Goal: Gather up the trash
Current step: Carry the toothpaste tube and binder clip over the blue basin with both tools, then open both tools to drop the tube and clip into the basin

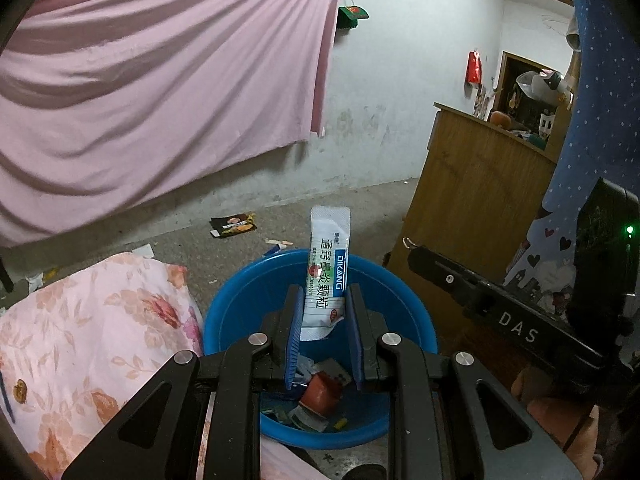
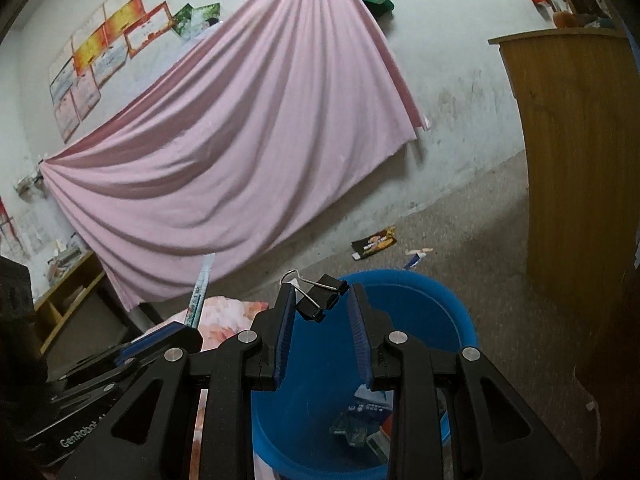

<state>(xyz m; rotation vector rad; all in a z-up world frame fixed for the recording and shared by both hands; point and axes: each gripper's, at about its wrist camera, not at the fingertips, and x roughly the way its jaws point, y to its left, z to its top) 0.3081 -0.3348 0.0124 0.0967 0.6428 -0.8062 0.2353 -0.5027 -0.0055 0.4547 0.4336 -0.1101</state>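
Hanging across the wall, a large pink fabric sheet (image 1: 160, 92) dwarfs the tall wooden cabinet (image 1: 476, 208). On the floor stands a round blue plastic basin (image 1: 416, 320) with scraps of trash in its bottom. Above it, the left gripper (image 1: 323, 308) clenches a white medicine sachet with green print (image 1: 327, 276), upright between its blue pads. The right gripper (image 2: 322, 300) pinches a black binder clip with wire handles (image 2: 324, 298) at its fingertips over the basin.

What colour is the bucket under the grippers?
Bright blue; the bucket shows best in the left wrist view.
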